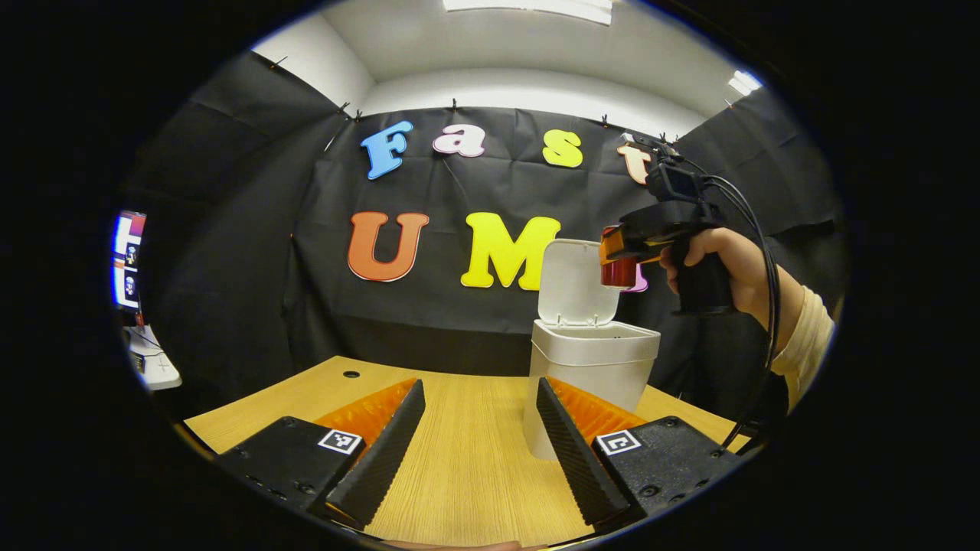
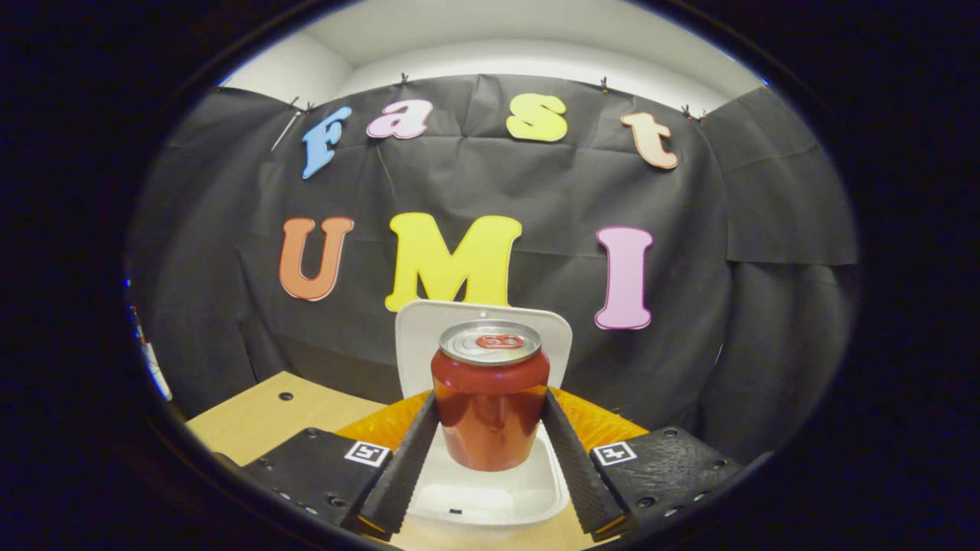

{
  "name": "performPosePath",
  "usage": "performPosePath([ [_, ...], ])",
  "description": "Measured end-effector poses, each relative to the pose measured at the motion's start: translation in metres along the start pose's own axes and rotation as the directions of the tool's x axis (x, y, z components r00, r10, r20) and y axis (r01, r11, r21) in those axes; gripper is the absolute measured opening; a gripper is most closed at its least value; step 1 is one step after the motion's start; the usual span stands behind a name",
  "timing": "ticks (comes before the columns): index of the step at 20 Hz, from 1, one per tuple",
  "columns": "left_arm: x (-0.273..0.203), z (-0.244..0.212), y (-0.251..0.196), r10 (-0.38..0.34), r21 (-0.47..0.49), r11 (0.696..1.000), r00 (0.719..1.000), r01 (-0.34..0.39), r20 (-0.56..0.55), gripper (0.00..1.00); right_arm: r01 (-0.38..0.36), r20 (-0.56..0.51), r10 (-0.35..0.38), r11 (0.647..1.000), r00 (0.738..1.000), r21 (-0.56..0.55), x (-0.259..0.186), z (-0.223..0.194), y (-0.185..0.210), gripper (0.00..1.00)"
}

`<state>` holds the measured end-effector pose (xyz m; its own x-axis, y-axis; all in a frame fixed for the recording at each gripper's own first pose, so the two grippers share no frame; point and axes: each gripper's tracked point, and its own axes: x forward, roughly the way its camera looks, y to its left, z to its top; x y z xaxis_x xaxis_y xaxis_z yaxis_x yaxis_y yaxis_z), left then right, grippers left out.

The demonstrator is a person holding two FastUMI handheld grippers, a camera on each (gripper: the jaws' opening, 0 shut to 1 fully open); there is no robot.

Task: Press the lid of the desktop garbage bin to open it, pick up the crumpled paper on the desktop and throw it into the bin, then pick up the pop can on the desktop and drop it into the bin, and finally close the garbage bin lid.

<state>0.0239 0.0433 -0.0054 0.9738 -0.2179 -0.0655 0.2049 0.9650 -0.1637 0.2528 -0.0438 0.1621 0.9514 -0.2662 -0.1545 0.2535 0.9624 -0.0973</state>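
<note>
The right gripper (image 2: 490, 444) is gripping the can (image 2: 490, 405) in its jaws, holding it upright above the bin (image 1: 589, 360), whose lid (image 1: 578, 283) is standing open. The left gripper (image 1: 478, 436) is hovering over the bench (image 1: 467, 459) beside the bin, jaws released.

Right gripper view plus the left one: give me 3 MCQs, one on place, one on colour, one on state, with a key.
1. Where is the pop can?
A. lying on the desk
B. held above the open bin
C. behind the bin

2. What colour is the garbage bin?
A. white
B. blue
C. green

3. How does the bin lid stand?
A. shut flat
C. off, on the desk
B. raised open

Key: 1 B, the right gripper clamps it over the bin's mouth; 2 A, body and lid are white; 3 B, the lid stands upright behind the opening.
</note>
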Motion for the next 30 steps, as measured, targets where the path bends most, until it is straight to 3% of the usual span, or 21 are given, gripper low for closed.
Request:
performPosePath([
  [6,0.003,-0.002,0.009,0.01,-0.004,1.0,1.0,-0.01,-0.003,0.95,0.006,-0.081,0.0,0.997,0.997,0.079,0.036,-0.022,-0.01,0.82],
  [10,0.007,-0.006,0.012,0.007,-0.016,1.0,1.0,-0.008,-0.017,0.95,-0.01,-0.119,0.027,0.99,0.993,0.137,0.029,-0.03,-0.004,0.81],
  [15,0.011,-0.017,0.009,-0.003,-0.009,1.0,0.998,0.003,-0.055,0.95,-0.015,-0.119,0.028,0.994,0.992,0.11,0.017,-0.027,0.01,0.83],
  [22,0.011,-0.017,0.008,-0.002,0.007,1.0,0.999,0.002,-0.052,0.95,-0.033,-0.038,0.037,0.995,0.999,0.091,-0.001,0.011,0.012,0.95],
  [27,0.017,-0.019,0.015,0.075,0.098,0.993,0.996,-0.07,-0.044,0.95,-0.021,0.01,0.02,0.988,1.0,0.15,-0.003,0.05,-0.005,0.95],
  [30,0.021,-0.025,0.009,0.067,0.078,0.995,0.997,-0.063,-0.049,0.95,-0.035,0.076,0.021,0.982,0.997,0.185,-0.002,0.081,-0.005,0.94],
])
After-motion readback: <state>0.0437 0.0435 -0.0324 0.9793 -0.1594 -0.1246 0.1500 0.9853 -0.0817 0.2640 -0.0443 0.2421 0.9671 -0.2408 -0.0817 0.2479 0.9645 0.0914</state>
